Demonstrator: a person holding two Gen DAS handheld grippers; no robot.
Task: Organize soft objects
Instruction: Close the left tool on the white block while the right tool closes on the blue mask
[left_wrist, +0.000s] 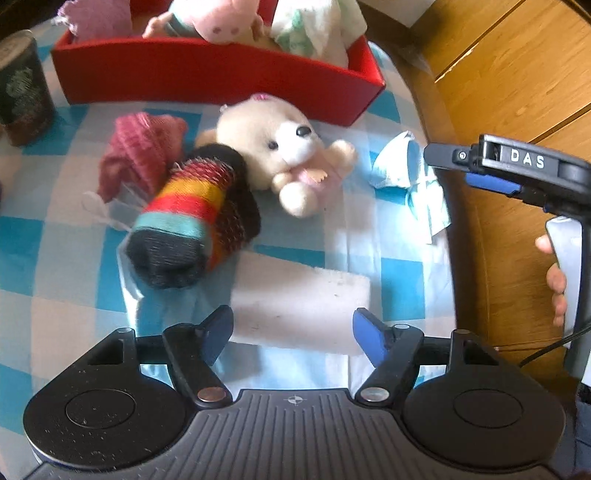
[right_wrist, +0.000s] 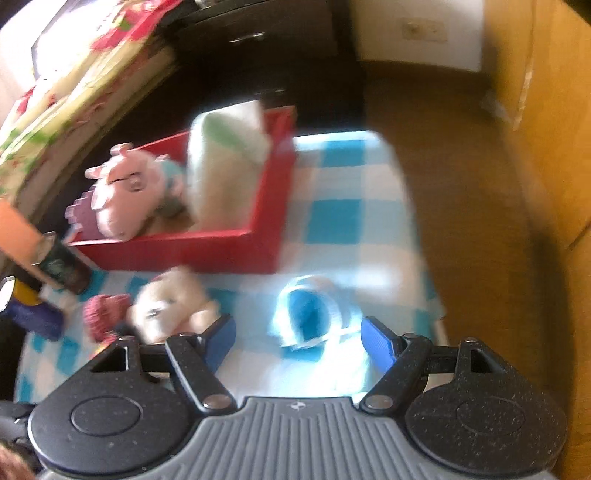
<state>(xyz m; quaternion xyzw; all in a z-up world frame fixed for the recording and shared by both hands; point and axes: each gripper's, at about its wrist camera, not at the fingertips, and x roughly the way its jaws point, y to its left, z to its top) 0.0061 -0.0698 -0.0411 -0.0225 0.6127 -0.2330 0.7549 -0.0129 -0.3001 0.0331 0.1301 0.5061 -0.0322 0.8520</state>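
My left gripper (left_wrist: 293, 334) is open and empty, just above a white sponge block (left_wrist: 301, 304) on the checked cloth. Beyond it lie a striped sock roll (left_wrist: 192, 221), a dark red knitted piece (left_wrist: 142, 151) and a cream teddy bear (left_wrist: 280, 147). A light blue cloth (left_wrist: 410, 181) lies at the table's right edge. The red box (left_wrist: 207, 74) at the back holds a pink pig plush (left_wrist: 218, 18) and a white cloth (left_wrist: 317, 26). My right gripper (right_wrist: 297, 339) is open and empty, above the light blue cloth (right_wrist: 308, 317); it also shows in the left wrist view (left_wrist: 476, 170).
A dark tin (left_wrist: 22, 88) stands at the back left. The table (left_wrist: 402, 110) ends at the right, with wooden floor (left_wrist: 517, 74) beyond. In the right wrist view, bottles and an orange object (right_wrist: 18, 232) stand left of the red box (right_wrist: 207, 251).
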